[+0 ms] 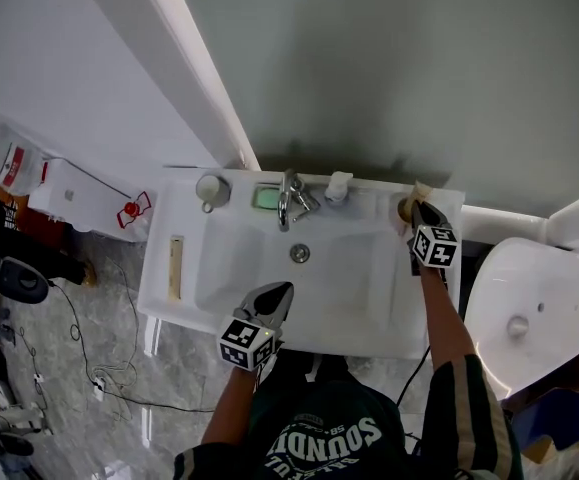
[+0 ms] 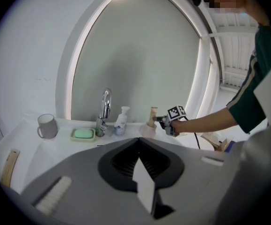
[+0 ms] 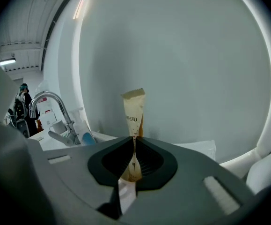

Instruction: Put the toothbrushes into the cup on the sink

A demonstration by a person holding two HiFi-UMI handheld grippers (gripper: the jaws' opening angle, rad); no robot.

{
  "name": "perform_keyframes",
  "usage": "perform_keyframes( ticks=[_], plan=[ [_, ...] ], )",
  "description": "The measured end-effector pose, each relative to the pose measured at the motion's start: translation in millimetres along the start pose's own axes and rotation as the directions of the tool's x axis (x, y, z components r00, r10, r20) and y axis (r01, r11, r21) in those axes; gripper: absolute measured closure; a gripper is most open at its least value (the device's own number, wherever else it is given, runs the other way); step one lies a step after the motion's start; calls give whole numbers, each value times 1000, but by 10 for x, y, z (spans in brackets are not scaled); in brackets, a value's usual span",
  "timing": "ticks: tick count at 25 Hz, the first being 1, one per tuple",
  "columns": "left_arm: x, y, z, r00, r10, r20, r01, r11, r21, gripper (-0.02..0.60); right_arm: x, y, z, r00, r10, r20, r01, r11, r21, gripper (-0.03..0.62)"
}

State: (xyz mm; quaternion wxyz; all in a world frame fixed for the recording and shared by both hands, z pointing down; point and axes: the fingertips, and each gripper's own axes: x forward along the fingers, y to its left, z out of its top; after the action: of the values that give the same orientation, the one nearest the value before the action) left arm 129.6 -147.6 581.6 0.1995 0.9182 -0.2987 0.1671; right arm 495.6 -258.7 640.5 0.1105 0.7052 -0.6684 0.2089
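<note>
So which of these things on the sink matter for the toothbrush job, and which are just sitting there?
Job: wrapped toothbrush in right gripper; cup; second toothbrush on the left rim.
Just there: mug, soap dish, tap, soap bottle.

The right gripper covered most of the cup at the sink's right rear corner. The wrapped toothbrush's lower end was hidden behind the gripper body.
</note>
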Motion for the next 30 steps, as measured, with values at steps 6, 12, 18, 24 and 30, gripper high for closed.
perform_keyframes(
  ticks=[6,12,18,24,30],
  plan=[
    [-77,-11,-108,1000,17,-3,-17,999,-27,531,8,14,-148,998,11,-54,-10,1000,14,576],
    [-125,-94,-161,1000,23,4,-23,999,-38,531,-117,21,-88,999,38,-29,-37,999,32,568],
    [-164,-156,-83,999,27,32,-27,1000,-17,531,-384,101,128,998,50,44,-50,999,11,569],
    [-209,-157,90,996,40,79,-40,999,5,531,-786,366,289,991,96,98,-92,995,-40,582],
    [-280,-150,247,991,51,122,-54,998,19,531,-1405,629,355,974,102,202,-81,991,-110,592]
  ],
)
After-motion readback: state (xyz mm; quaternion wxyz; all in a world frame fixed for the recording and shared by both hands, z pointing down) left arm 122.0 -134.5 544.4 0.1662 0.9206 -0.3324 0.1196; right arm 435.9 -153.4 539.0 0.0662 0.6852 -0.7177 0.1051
